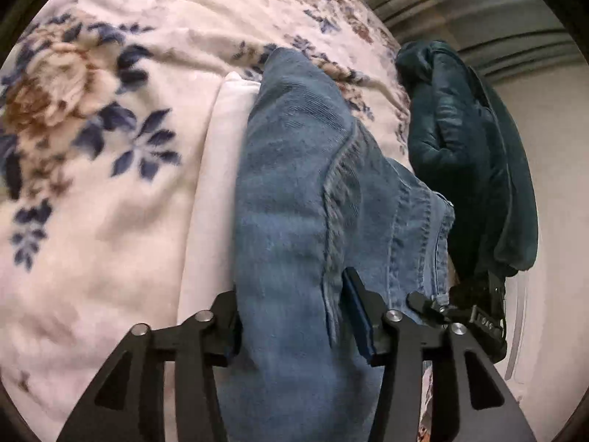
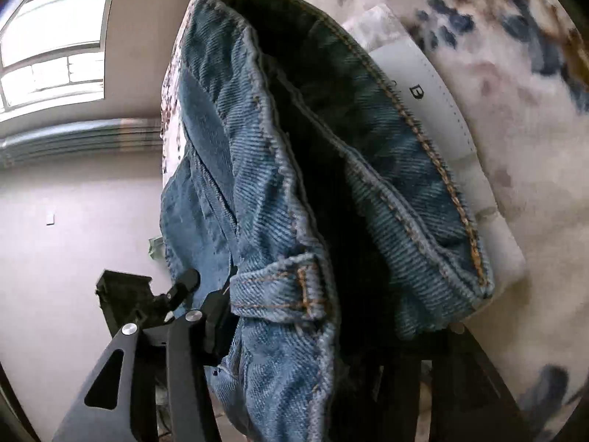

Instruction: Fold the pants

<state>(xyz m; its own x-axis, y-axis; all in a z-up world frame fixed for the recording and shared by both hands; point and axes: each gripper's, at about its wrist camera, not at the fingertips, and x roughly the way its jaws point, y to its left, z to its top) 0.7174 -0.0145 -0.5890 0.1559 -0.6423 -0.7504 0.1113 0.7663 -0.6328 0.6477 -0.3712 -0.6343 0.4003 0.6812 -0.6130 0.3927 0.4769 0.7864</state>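
A floral blanket [image 1: 92, 154] is covering the bed and filling most of both views, pale pink with blue and brown flowers. A wall with a window [image 2: 55, 37] is showing at the left of the right wrist view, and a ribbed radiator [image 2: 73, 140] is running under it.

The jeans [image 1: 294, 202] are lying over the blanket and hanging bunched toward both cameras, blue denim with tan stitching. In the right wrist view the waistband is gaping open toward the lens, dark inside, with a belt loop [image 2: 287, 287] sitting low in front. A folded white garment [image 1: 221, 169] is lying under and just beside the jeans on the blanket; in the right wrist view its band is showing a printed letter. A dark teal sleeve [image 1: 467, 154] of the person is reaching in at the right of the left wrist view, above the other gripper's black body.

The left gripper [image 1: 291, 328] is straddling a thick fold of denim, fingers [image 1: 357, 313] parted with the cloth between them; pads are looking loose on it, probably released, though the fold is hiding the left pad. The right gripper [image 2: 331, 331] is sitting at the waistband by the belt loop, its left finger [image 2: 215, 316] against the denim; the right finger is buried in shadow, so grip there cannot be told.
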